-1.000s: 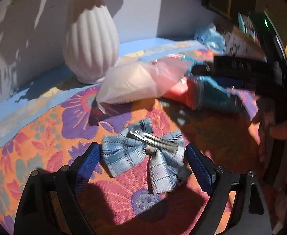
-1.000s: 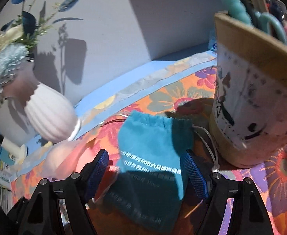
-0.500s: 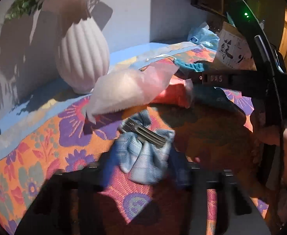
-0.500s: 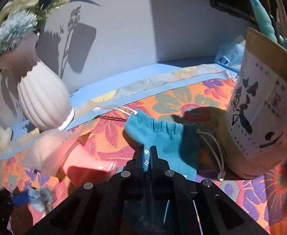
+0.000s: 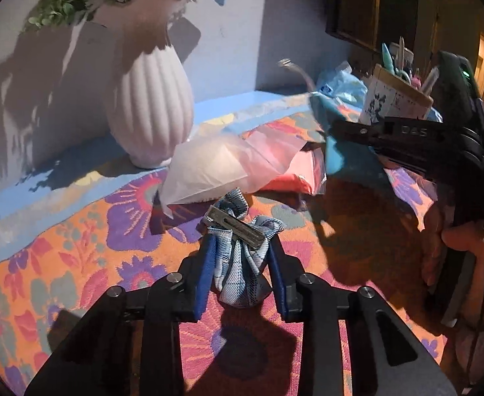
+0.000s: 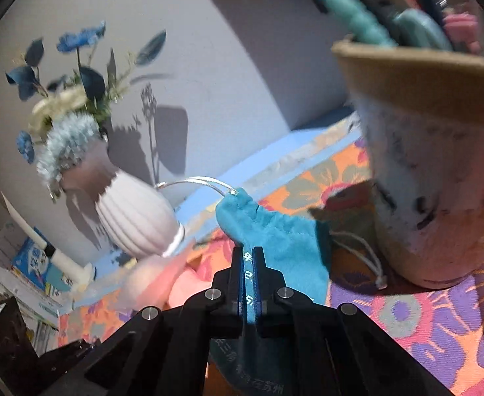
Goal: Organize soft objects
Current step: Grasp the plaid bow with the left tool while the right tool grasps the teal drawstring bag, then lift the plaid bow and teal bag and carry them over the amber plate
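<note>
On floral cloth (image 5: 77, 257), my left gripper (image 5: 242, 257), just closing, squeezed the bow (image 5: 242, 264); my right gripper (image 6: 249, 264) pinched the pouch (image 6: 275, 234) beside a tool-filled cup (image 6: 439, 198).

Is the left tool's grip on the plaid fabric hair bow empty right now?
No, the left tool has its blue pads squeezed onto the bunched blue plaid fabric hair bow with the metal clip.

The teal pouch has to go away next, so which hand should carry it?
The right. The right gripper is already shut on the teal pouch, pinching its cloth between the blue pads. The left gripper is busy: its jaws have just been closing on the plaid bow, squeezing it.
</note>
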The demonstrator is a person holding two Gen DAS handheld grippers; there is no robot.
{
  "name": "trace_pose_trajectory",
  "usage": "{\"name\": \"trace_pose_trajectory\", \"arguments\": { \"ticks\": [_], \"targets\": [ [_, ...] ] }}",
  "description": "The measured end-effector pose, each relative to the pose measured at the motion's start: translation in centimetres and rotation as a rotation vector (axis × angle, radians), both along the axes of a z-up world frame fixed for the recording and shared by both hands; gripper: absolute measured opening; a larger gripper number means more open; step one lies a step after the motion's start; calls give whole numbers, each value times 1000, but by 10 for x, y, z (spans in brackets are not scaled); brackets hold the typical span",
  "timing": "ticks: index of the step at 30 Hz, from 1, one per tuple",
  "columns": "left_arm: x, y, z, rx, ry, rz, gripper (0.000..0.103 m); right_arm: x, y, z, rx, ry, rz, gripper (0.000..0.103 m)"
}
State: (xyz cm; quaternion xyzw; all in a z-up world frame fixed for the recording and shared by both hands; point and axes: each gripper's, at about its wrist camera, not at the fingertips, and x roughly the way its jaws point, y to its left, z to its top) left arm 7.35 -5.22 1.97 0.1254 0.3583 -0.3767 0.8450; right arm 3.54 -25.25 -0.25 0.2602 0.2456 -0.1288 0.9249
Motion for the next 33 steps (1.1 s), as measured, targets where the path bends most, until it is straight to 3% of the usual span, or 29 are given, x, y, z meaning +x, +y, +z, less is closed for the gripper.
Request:
{"name": "trace_pose_trajectory", "arguments": {
  "ticks": [4, 10, 16, 19, 26, 33],
  "targets": [
    [-2, 7, 4, -44, -6, 4, 22, -4, 7, 11, -44, -83, 2, 4],
    [-8, 14, 11, -88, -45, 25, 18, 2, 14, 14, -66, -96, 45, 4],
    [-18, 4, 16, -13, -90, 65, 18, -1, 14, 14, -46, -102, 51, 4],
    [-21, 3, 23, -3, -74, 93, 18, -5, 17, 20, -21, -116, 73, 4],
    [-30, -12, 44, 41, -134, 110, 18, -18, 37, 56, -68, -132, 143, 4],
    [-34, -26, 66, 49, -168, 126, 18, -31, 29, 99, -89, -159, 143, 4]
  ]
}}
